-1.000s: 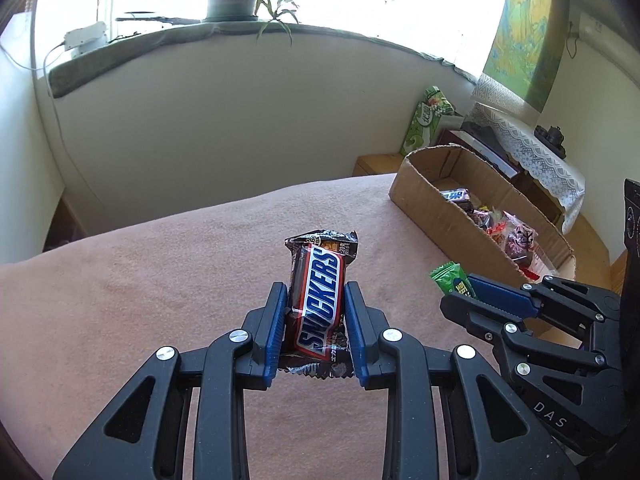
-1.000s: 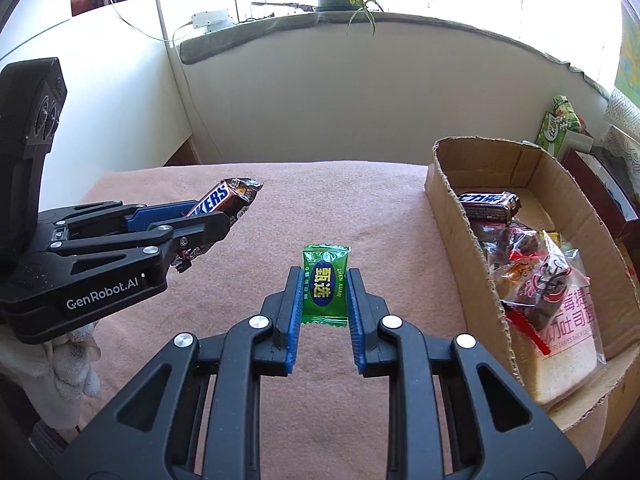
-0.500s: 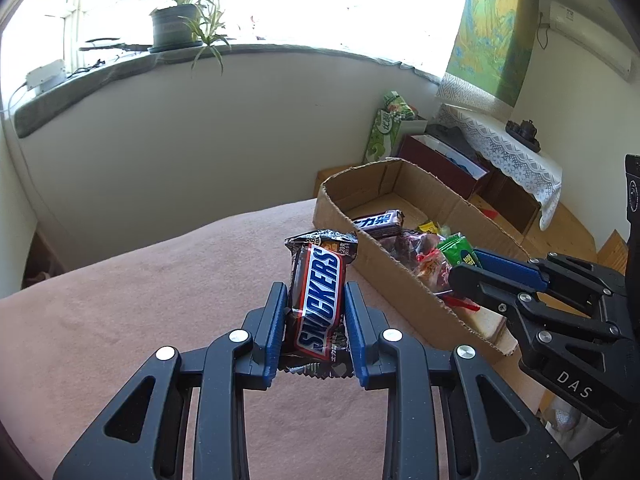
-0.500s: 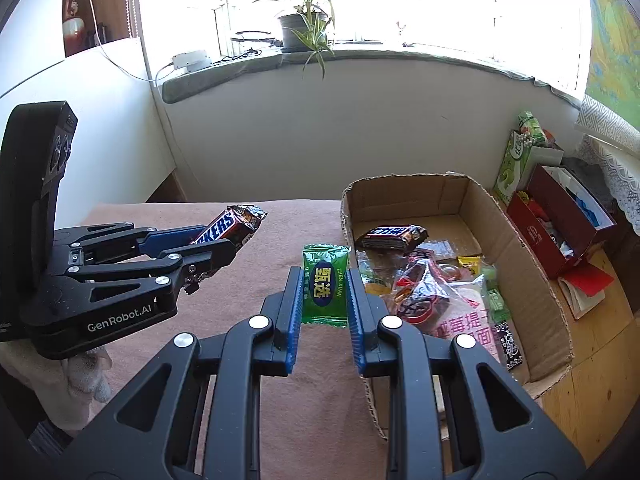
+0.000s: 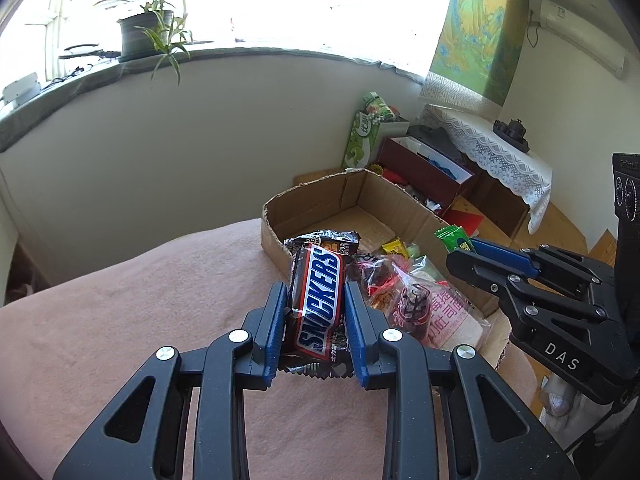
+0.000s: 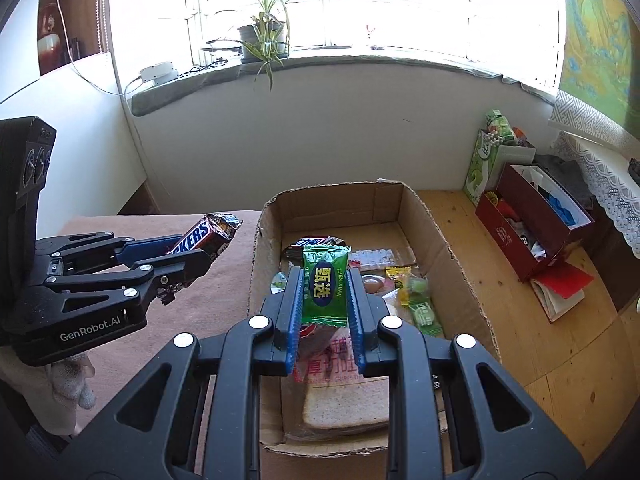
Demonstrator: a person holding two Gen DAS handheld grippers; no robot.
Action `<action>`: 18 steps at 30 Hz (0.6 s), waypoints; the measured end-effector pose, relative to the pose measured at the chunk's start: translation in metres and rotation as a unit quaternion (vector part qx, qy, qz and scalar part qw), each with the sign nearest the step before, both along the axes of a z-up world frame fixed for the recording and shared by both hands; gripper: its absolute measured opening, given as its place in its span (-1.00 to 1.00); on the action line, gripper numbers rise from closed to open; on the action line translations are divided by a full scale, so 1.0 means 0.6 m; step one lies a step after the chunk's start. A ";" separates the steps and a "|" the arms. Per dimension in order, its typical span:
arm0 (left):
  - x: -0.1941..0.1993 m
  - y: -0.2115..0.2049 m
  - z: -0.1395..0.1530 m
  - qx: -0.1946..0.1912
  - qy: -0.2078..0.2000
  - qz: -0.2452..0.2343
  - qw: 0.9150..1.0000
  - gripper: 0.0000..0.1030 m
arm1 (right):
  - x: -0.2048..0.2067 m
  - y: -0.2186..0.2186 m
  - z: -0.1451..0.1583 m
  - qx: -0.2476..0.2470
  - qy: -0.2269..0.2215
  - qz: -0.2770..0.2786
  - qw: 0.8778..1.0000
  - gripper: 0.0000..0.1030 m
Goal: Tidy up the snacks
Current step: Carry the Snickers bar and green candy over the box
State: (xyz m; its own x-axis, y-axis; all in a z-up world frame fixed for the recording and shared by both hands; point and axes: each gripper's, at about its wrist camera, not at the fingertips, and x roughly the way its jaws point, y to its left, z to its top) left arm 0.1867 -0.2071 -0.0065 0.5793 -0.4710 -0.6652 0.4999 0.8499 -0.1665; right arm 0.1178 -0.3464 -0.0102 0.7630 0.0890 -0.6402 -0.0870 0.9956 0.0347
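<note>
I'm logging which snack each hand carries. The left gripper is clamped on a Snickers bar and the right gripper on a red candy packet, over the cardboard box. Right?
Not quite: the packet in the right gripper is green, not red. The right wrist view shows the green candy packet clamped over the cardboard box. The left gripper is indeed shut on the Snickers bar.

Each view is taken from behind its own fingers, angled downward and close. The cardboard box [image 5: 348, 200] [image 6: 400, 200] ahead of the fingers is shared by both views.
</note>
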 end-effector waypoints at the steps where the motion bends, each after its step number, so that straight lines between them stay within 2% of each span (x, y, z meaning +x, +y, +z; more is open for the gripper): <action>1: 0.003 -0.006 0.001 0.000 0.000 -0.001 1.000 -0.47 | 0.004 -0.008 -0.001 0.000 0.001 -0.003 1.000 -0.58; 18: 0.036 -0.077 -0.003 0.001 0.006 -0.008 1.000 -0.47 | 0.055 -0.068 -0.028 -0.010 0.027 -0.015 0.999 -0.58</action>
State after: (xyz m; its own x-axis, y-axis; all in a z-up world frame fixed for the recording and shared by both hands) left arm 0.2084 -0.2532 -0.0081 0.5641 -0.4785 -0.6730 0.5109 0.8425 -0.1707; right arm 0.1509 -0.3870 -0.0273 0.7295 0.0545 -0.6818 -0.0565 0.9982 0.0193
